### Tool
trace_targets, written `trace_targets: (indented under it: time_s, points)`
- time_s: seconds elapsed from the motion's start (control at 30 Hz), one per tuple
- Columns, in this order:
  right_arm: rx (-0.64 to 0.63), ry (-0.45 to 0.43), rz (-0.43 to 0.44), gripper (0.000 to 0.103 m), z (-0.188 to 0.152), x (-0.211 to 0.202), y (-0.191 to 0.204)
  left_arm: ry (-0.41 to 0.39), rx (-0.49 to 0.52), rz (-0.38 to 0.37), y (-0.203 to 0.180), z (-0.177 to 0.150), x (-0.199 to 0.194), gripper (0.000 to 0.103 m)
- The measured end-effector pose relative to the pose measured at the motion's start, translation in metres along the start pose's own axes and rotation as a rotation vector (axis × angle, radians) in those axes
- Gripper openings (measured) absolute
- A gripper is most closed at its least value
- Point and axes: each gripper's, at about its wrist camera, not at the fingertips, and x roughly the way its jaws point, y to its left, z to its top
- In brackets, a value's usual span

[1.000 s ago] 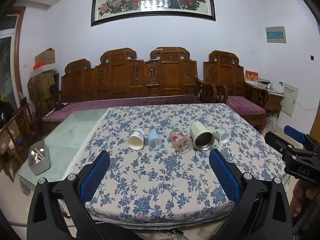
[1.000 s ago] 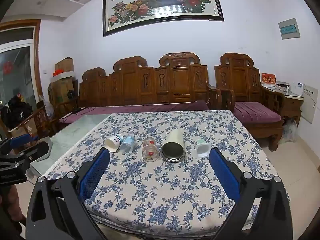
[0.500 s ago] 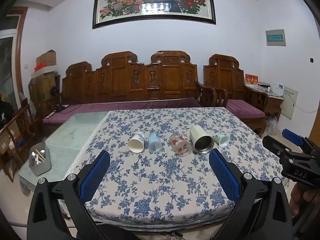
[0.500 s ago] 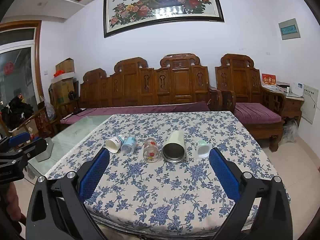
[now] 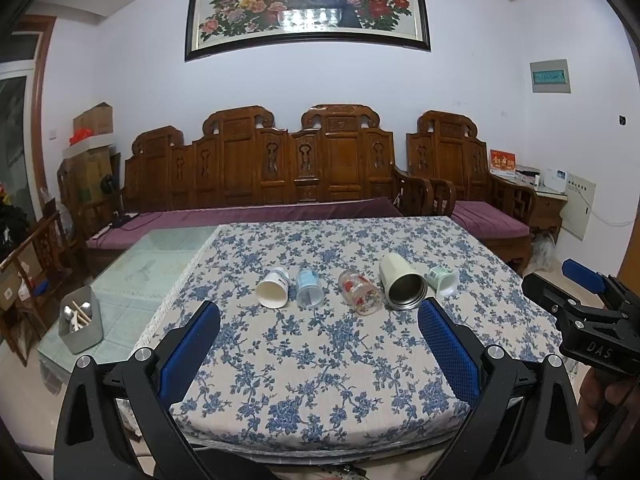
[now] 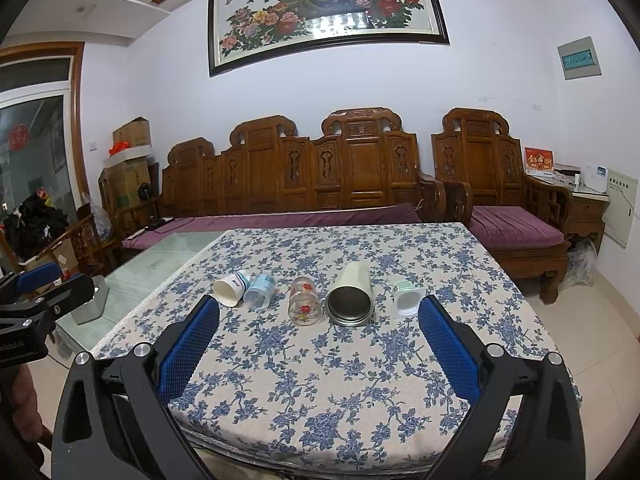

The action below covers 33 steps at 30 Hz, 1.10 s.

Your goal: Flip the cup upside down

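Several cups lie on their sides in a row on the floral tablecloth: a white paper cup, a blue-labelled clear cup, a red-flowered glass, a tall cream steel tumbler and a small pale green cup. My left gripper is open and empty, short of the row near the front edge. My right gripper is open and empty, also short of the row.
The table has a bare glass part at the left with a grey utensil holder. A carved wooden sofa stands behind. The right gripper's body shows at the right of the left wrist view.
Both grippers have tilted up a little and drawn slightly back; the cups sit lower in view. Nothing on the table has moved.
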Motion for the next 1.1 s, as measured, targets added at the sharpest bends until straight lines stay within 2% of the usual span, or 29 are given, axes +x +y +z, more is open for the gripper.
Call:
trace_targets:
  time_s: [1.1]
  points:
    - [-0.005, -0.004, 0.007, 0.1, 0.005, -0.008, 0.009, 0.001, 0.005, 0.003, -0.001, -0.002, 0.001, 0.096]
